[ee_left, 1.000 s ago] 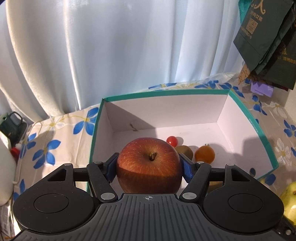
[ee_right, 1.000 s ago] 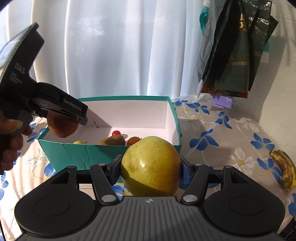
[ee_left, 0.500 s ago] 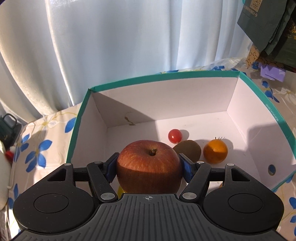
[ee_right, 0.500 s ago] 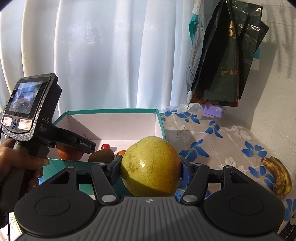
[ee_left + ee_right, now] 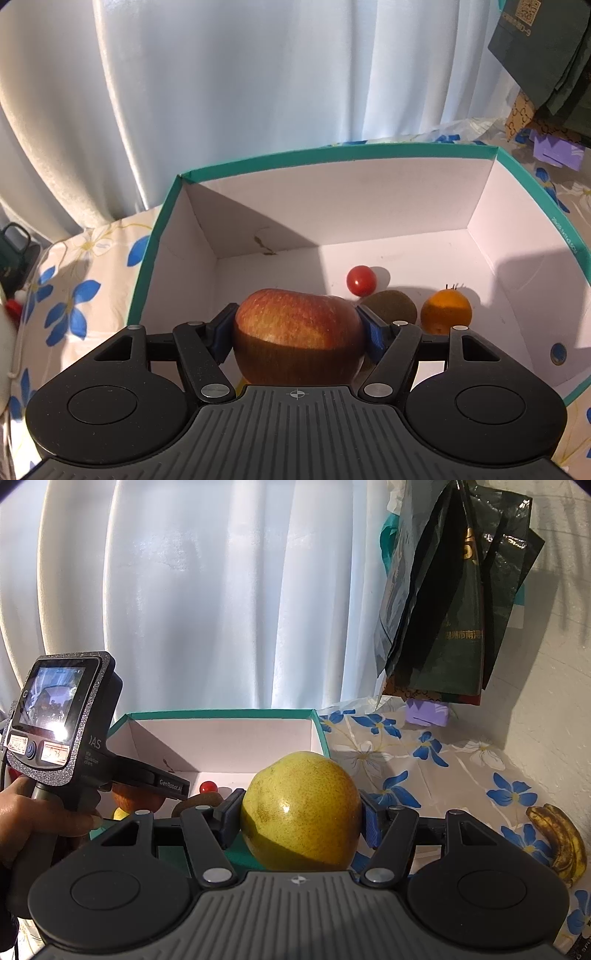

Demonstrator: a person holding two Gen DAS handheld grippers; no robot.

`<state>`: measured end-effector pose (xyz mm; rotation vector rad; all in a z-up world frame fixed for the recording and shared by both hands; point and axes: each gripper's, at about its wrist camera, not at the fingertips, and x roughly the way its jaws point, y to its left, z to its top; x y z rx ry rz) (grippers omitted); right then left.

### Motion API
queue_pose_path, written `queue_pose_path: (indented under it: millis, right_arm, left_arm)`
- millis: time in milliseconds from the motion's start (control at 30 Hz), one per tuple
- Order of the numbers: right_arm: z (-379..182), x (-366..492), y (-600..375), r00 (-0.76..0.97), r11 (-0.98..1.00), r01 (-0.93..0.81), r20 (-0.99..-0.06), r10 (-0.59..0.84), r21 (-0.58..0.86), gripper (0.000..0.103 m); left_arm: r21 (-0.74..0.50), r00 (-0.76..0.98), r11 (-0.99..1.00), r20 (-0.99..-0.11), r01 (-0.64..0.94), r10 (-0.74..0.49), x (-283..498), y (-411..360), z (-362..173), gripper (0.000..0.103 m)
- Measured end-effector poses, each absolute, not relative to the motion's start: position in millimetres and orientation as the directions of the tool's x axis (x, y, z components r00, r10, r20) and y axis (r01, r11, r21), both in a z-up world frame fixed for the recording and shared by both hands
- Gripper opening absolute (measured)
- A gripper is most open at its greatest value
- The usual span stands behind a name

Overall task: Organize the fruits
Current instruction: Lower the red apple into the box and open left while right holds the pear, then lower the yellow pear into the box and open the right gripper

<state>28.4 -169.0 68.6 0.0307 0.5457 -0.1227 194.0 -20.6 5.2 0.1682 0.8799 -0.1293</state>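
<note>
Left wrist view: left gripper [image 5: 297, 328] clamps the apple [image 5: 297, 332] inside the box [image 5: 332, 155]; released early, it could roll onto the kiwi [image 5: 391, 306] ahead-right. Right gripper [image 5: 301, 818] grips the pear [image 5: 301, 808] outside.

The place reads as a lived-in home. A table [image 5: 461, 775] wears a cream cloth [image 5: 74, 280] printed with blue flowers, and pale sheer curtains [image 5: 221, 609] hang behind it with daylight coming through. Dark green shopping bags [image 5: 454, 609] hang against a plain white wall [image 5: 554, 701], and overripe bananas [image 5: 561, 840] lie loose on the cloth.
</note>
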Motion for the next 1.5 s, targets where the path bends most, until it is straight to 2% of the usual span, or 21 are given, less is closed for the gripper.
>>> queue_pose_path:
  millis: [367, 500, 633, 733, 867, 1500]
  right_arm:
    - [68, 34, -169, 0.848, 0.993, 0.116, -0.521, -0.104, -0.009, 0.062]
    - [68, 35, -170, 0.846, 0.993, 0.114, -0.523, -0.103, -0.011, 0.062]
    - [69, 35, -170, 0.849, 0.994, 0.110, -0.518, -0.102, -0.014, 0.062]
    - [70, 36, -170, 0.852, 0.995, 0.103, -0.514, -0.097, -0.016, 0.062]
    - [69, 44, -168, 0.856, 0.996, 0.093, -0.509, -0.088, -0.016, 0.062]
    - [33, 92, -158, 0.851, 0.999, 0.049, -0.522, -0.054, -0.024, 0.062]
  left_arm:
    - [0.018, 0.607, 0.985, -0.790, 0.173, -0.092, 194, -11, 13, 0.073]
    - [0.020, 0.660, 0.988, -0.746, 0.151, -0.086, 183, 0, 33, 0.082]
    - [0.010, 0.698, 0.996, -0.714, 0.093, -0.058, 159, 21, 56, 0.086]
    - [0.019, 0.728, 0.999, -0.685, 0.041, -0.017, 134, 35, 70, 0.095]
    - [0.034, 0.728, 0.999, -0.685, -0.002, 0.025, 119, 46, 77, 0.095]
    - [0.028, 0.682, 0.999, -0.729, -0.046, 0.052, 100, 62, 73, 0.095]
